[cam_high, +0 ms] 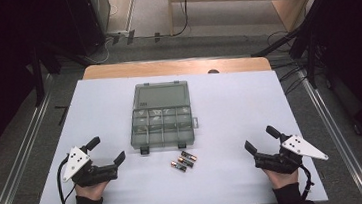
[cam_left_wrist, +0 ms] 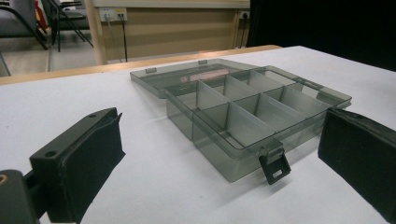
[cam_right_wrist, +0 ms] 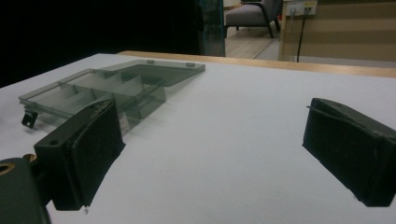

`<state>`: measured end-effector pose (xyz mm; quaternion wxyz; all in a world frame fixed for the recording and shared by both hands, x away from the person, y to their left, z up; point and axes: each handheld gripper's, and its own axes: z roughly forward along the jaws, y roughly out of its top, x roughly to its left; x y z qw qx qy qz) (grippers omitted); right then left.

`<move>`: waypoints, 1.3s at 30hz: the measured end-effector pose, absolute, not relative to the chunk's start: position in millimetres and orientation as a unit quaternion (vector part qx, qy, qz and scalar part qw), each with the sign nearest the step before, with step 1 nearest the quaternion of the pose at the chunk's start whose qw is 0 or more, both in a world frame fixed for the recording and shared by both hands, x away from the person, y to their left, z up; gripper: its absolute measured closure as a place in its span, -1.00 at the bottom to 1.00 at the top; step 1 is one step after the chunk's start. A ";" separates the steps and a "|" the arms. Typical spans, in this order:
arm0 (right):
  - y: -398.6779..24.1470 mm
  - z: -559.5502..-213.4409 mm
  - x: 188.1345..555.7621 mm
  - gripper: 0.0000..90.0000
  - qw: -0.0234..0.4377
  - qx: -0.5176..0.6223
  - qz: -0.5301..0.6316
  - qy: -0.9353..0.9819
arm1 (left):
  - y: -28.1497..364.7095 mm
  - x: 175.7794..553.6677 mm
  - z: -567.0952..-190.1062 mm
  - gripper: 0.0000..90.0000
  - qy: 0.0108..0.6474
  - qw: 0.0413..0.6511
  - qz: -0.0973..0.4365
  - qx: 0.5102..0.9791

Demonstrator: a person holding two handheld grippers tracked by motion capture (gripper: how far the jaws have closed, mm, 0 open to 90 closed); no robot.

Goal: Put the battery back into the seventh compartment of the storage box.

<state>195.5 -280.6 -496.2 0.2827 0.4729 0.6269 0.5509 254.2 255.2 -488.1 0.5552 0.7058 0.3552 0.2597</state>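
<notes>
At the left of the white table (cam_high: 229,102), the left gripper (cam_high: 108,150) rests low in the person's hand with its jaws spread wide and nothing between them, pointing inward and a little away from the person. In the left gripper view the near corner of the compartment box (cam_left_wrist: 252,126) and one hanging latch (cam_left_wrist: 274,167) sit between the two pads, though well ahead of them.

Toward the middle, the smoky transparent compartment box (cam_high: 162,125) lies open, its lid (cam_high: 161,94) folded flat on the far side and the divided tray nearer the person. Every cell I can make out looks empty.

Just in front of the box's near edge lie three small batteries (cam_high: 183,160), side by side and angled diagonally across the table. They sit between the two hands, somewhat nearer the left gripper by my reckoning, so that hand looks better placed for a pick, coming across their long axes.

At the right, the right gripper (cam_high: 260,142) also stands released and empty, aimed toward the box. Battery markings are too small to read.
</notes>
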 end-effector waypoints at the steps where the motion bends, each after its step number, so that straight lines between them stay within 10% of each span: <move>1: -282.5 -497.0 194.1 -0.88 0.294 0.477 0.548 0.620 | 255.2 254.1 -488.0 -1.00 0.355 0.556 0.259 0.705; 39: -238.8 -484.6 203.9 -0.83 0.278 0.437 0.460 0.721 | 254.1 255.4 -488.3 -1.00 0.353 0.556 0.259 0.707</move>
